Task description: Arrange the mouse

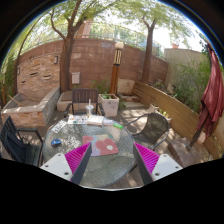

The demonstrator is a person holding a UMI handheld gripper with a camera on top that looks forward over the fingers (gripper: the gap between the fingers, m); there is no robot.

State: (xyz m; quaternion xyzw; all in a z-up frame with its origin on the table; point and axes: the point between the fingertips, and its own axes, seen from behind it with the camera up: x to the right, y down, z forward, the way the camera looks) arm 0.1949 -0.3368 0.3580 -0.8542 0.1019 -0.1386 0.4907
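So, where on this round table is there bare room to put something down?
Bare glass lies on the table between the red flat item and the chair. The far rim is crowded with small pale things. The open gripper hovers at the near edge, holding nothing.

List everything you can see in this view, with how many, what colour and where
glass table: one, clear round top, just ahead of the jaws
red pad: one, red, on the table between the jaws
small items: several, pale, too small to identify, far side of the table
chairs: at least two, dark, around the table
planter: one, pale, beyond the table
brick wall: one, reddish, behind the patio
trees: two, bare trunks, by the wall
gripper: one, pink pads, jaws open, empty
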